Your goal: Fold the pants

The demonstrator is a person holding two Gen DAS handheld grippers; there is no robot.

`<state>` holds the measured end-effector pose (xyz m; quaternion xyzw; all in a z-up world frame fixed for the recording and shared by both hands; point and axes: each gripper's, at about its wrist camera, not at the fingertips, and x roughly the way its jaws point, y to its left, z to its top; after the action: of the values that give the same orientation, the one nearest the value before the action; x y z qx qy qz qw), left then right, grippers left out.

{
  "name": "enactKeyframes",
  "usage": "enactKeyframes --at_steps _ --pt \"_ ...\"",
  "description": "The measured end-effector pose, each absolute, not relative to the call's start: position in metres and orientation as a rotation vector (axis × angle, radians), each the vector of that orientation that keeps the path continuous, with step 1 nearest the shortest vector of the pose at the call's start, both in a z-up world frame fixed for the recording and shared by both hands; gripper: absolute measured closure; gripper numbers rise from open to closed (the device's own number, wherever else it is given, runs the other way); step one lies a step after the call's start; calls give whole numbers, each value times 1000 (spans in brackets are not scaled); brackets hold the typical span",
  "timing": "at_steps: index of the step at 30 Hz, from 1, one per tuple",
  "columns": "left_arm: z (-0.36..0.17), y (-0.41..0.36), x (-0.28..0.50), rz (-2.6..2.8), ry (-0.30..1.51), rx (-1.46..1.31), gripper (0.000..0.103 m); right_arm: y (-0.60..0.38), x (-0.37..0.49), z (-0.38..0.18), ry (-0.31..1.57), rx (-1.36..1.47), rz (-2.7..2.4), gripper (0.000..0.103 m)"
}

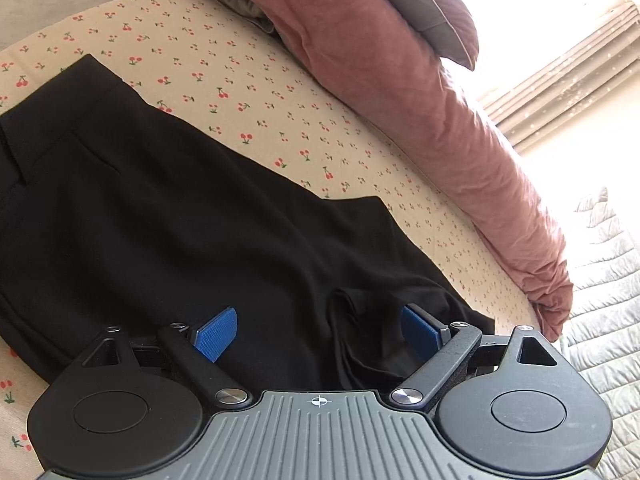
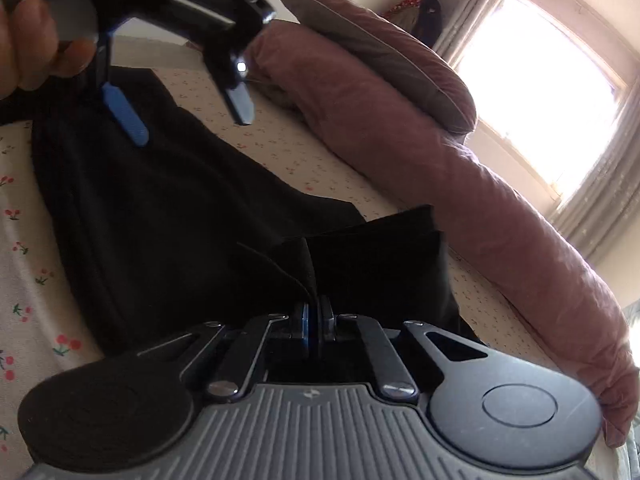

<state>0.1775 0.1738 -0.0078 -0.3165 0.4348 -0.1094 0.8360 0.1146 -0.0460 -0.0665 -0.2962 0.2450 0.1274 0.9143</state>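
Closest to you, your right gripper (image 2: 316,320) has its jaws pinched tight on a folded wad of black cloth, an end of the pants (image 1: 168,216), which stands up between the blue pads and fans out just beyond them. Your left gripper (image 1: 320,328) has its jaws spread wide, gripping nothing; the pants lie directly under and ahead of it, with a small raised pleat of cloth just inside its right-hand pad (image 1: 420,330).

From the jaws the pants run away and to the left across the cherry-print sheet (image 1: 240,80). That is their long axis, with the waistband (image 1: 60,92) at the far left end. So the right hand already has the near end, and the fold probably means carrying that end along the length toward the waistband. The left gripper is the free one, shown in the right camera hovering over the waistband half.

Count: one pair of pants, two grippers, one hand (image 2: 24,36) in view on the left handle. Beyond the sheet lie one pink quilt (image 1: 400,92) and one grey pillow (image 1: 432,12), then one bright window (image 2: 536,76).
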Motion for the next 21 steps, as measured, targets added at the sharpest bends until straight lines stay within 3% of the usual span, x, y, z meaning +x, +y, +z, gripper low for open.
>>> enactKeyframes --at_steps 3,7,11,12,13,21 --pt "-14 169 179 -259 957 -693 12 -36 104 -76 507 -548 251 100" --pt "-23 163 181 -274 990 -706 12 -41 99 -75 502 -473 213 82" --pt "-29 151 186 -317 1012 -718 12 -34 106 -74 499 -470 222 82" --pt "-31 148 188 -322 1017 -718 12 -31 107 -79 503 -477 239 88" --pt "-33 145 190 -326 1024 -719 12 -29 106 -81 506 -485 250 102" --pt "-53 133 209 -409 1064 -799 12 -29 85 -68 398 -335 194 103"
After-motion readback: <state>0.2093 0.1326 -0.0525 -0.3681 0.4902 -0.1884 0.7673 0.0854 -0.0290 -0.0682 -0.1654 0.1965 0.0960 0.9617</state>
